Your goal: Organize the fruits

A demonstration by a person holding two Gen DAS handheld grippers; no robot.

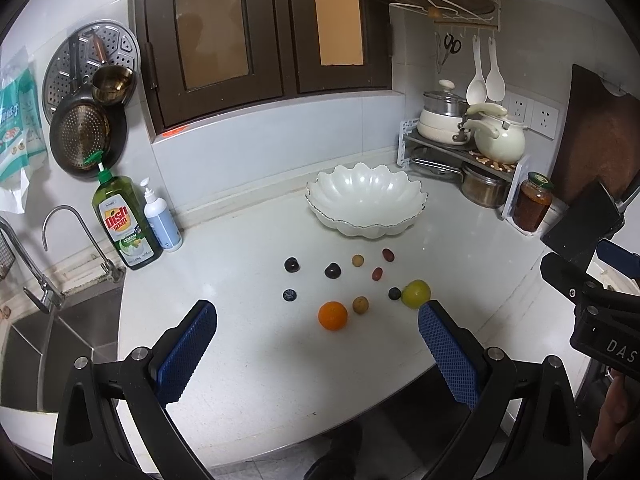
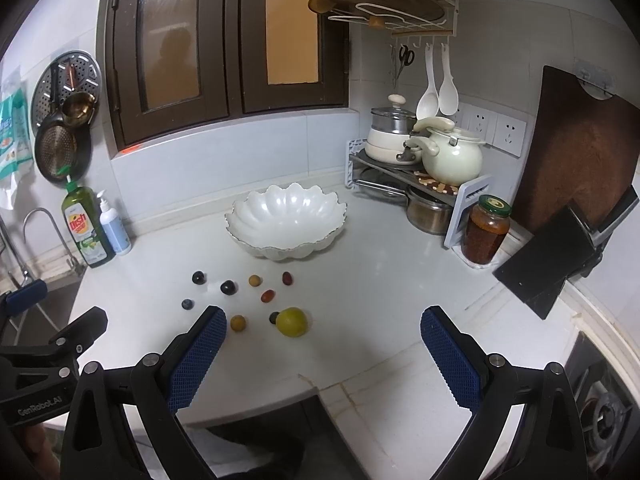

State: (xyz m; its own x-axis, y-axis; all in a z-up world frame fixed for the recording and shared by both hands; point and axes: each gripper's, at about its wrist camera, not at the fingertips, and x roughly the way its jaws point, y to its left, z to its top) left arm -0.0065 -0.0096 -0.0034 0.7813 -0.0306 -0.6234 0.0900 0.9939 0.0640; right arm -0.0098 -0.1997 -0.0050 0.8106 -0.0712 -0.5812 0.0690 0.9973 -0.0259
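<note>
Readable text: green bottle (image 1: pixel 125 222) by the sink says "Dish soap LEMON"; your gripper bodies read "DAS" and "GenRobot.AI". Your left gripper (image 1: pixel 318 344) hangs above the near counter edge, fingers spread wide, nothing between them. Your right gripper (image 2: pixel 322 354) likewise, wide apart and empty. Fruits lie loose on the counter (image 1: pixel 248 344) before the white scalloped bowl (image 1: pixel 366 204). The orange (image 1: pixel 333 315) shows only in the left view; the right finger hides it.

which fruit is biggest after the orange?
The yellow-green citrus, at the right end of the cluster, touching a small blueberry. All others are grape-sized.
</note>
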